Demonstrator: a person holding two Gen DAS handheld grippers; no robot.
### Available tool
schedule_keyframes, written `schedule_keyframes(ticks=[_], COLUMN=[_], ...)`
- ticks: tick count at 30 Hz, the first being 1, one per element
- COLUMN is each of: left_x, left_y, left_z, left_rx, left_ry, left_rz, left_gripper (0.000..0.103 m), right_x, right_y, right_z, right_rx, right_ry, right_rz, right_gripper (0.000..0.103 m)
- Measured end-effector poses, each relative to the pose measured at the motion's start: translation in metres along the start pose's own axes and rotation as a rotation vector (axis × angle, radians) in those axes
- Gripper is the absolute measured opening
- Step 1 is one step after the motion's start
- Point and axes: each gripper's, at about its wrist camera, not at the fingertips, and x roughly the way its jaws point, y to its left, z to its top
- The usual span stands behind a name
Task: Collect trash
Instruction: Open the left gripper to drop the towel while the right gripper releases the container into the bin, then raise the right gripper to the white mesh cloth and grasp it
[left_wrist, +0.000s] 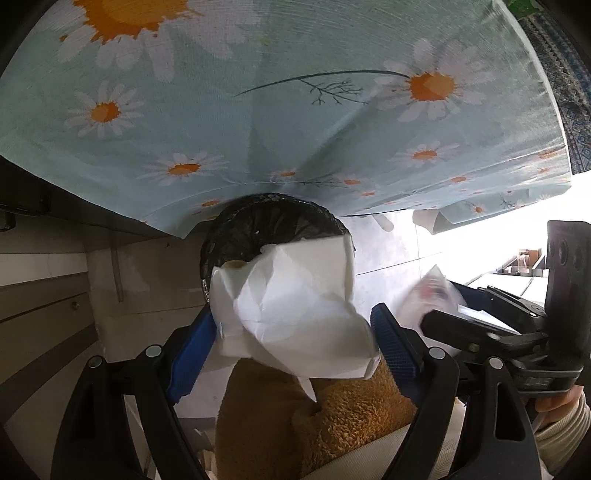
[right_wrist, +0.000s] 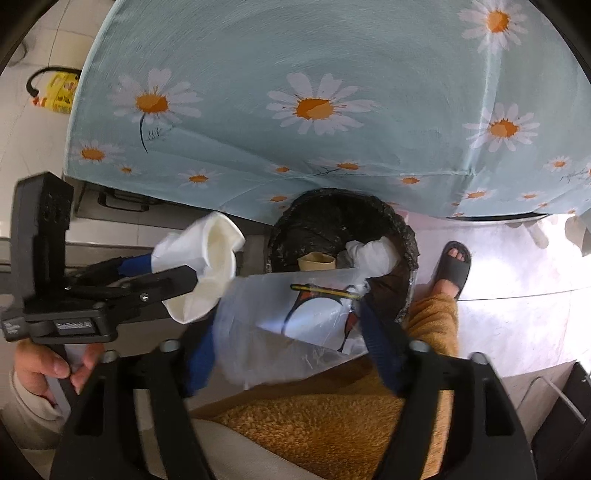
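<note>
- Over the round bin lined with black plastic (right_wrist: 341, 236), just under the edge of the counter draped in a pale blue daisy-print cloth (right_wrist: 295, 55): two loads of trash held near the rim, neither one squarely above the opening.
- Risk one: crumpled white paper tissue (left_wrist: 291, 314) hanging beside the bin in the right wrist view, so likely to land on the floor if let go from there.
- Risk two: clear plastic wrapper with a penguin print (right_wrist: 295, 321), light and floppy (apt to drift or cling to a pad), possibly draping over the rim or onto the orange fleece-clad leg (right_wrist: 332, 417) below.
- Left claw (left_wrist: 295, 332): partly closed, blue pads pinching the tissue from both sides.
- Right claw (right_wrist: 288, 332): partly closed on the wrapper, most of the sheet spilling forward and loose.
</note>
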Motion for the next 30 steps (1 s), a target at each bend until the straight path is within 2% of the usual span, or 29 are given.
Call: schedule_keyframes(ticks=[4, 17, 30], left_x=[0.0, -0.016, -0.071], left_y=[0.001, 0.004, 0.004], left_z=[0.004, 0.004, -0.005], left_rx=[-0.014, -0.016, 0.001], left_ry=[0.001, -0.028, -0.137], left_rz=[0.004, -0.016, -0.069], left_gripper=[0.084, 0.084, 0.084], right_x=[-0.002, -0.016, -0.062], right_y=[-0.005, 0.001, 0.027], right_z=[0.003, 0.008, 0.015], right_rx=[0.042, 0.04, -0.004], right_ry=[-0.005, -0.04, -0.143], right_rz=[0.033, 0.014, -0.009], right_gripper=[0.078, 0.078, 0.078])
